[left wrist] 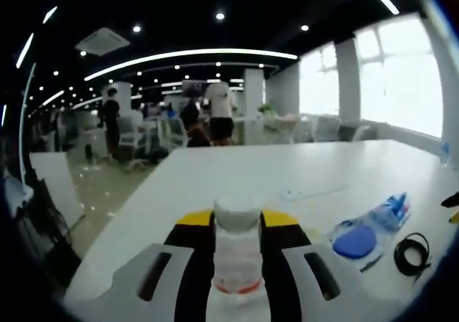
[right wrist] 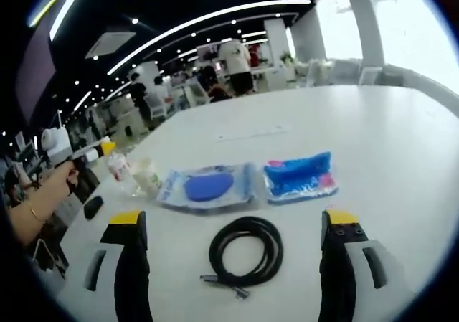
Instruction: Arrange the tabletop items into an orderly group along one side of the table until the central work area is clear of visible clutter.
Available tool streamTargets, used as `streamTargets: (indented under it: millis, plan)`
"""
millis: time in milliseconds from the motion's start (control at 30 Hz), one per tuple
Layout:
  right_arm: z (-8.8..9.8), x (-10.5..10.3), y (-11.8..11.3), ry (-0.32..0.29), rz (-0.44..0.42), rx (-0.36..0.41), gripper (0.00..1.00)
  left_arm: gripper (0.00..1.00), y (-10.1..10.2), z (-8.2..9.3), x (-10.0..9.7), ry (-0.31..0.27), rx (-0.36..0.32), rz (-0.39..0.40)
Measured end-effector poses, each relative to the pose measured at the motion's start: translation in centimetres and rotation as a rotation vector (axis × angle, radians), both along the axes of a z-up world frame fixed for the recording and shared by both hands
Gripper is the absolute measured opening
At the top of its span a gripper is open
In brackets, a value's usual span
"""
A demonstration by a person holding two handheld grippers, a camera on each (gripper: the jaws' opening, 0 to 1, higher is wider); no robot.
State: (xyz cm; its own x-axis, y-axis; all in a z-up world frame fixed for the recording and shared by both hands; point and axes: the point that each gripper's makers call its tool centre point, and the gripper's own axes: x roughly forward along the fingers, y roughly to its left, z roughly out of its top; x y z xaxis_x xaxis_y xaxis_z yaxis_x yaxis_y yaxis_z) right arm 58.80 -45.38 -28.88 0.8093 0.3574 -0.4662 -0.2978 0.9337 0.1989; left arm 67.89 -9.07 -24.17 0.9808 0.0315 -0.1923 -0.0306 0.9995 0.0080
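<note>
A clear plastic bottle (left wrist: 237,254) with a white cap and a red band sits between the jaws of my left gripper (left wrist: 237,225), which is shut on it low over the white table (left wrist: 287,168). My right gripper (right wrist: 237,261) stands wide open, its jaws either side of a black coiled cable (right wrist: 246,254) lying on the table. Beyond the cable lie a blue round item in a clear packet (right wrist: 208,186) and a blue pouch (right wrist: 300,175). In the left gripper view the same packet (left wrist: 356,242), pouch (left wrist: 391,209) and cable (left wrist: 412,254) lie to the right.
A person's hand (right wrist: 39,196) holds the left gripper at the table's left edge, with the bottle (right wrist: 120,168) there. A thin pale strip (right wrist: 247,132) lies farther back on the table. Chairs, desks and standing people fill the room beyond.
</note>
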Motion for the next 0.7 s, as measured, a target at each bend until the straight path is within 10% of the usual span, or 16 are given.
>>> streamTargets:
  millis: [700]
  plan:
    - [0.4, -0.1, -0.2, -0.006, 0.006, -0.006, 0.99, 0.4, -0.2, -2.1, -0.8, 0.07, -0.06, 0.009]
